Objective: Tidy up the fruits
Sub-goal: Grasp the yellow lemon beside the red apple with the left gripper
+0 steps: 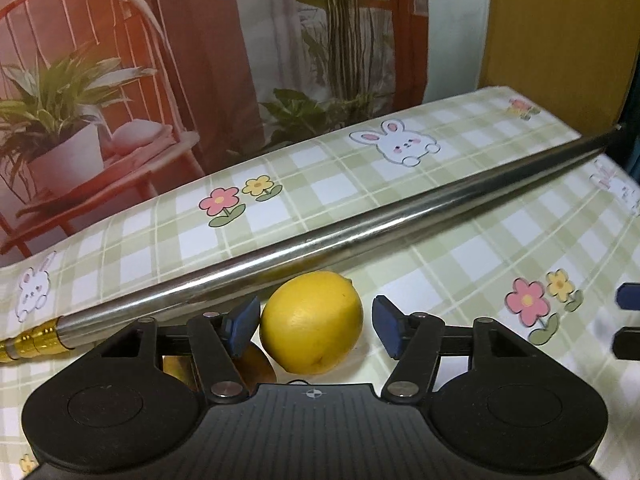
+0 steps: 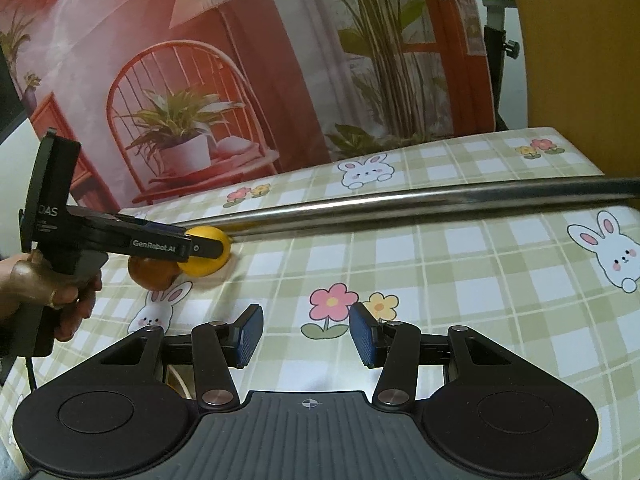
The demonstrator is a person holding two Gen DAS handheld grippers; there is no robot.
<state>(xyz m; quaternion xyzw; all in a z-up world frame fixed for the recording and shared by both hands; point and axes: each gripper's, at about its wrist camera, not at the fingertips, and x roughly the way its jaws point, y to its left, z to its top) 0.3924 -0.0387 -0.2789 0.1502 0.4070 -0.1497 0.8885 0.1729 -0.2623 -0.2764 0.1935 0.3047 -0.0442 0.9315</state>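
On the checked cloth, the left gripper sits wide open around the lemon, not squeezing yet. It should close slowly on the middle so the lemon can't roll. The right gripper is open and holds nothing.

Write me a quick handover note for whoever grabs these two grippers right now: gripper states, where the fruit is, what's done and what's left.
Left gripper: open, jaws either side of the lemon, which sits on the checked tablecloth; left pad looks to be touching it, right pad apart, not yet clamped.
Right gripper: open, empty, over the cloth, away from the fruit.
Fruit: a brownish-orange fruit lies against the lemon, on its near side. A metal pole lies across the table just behind both.
Done: nothing visibly sorted yet.
Left: close on the lemon, lift it clear of the pole, place it, then take the other fruit. No container is in view.
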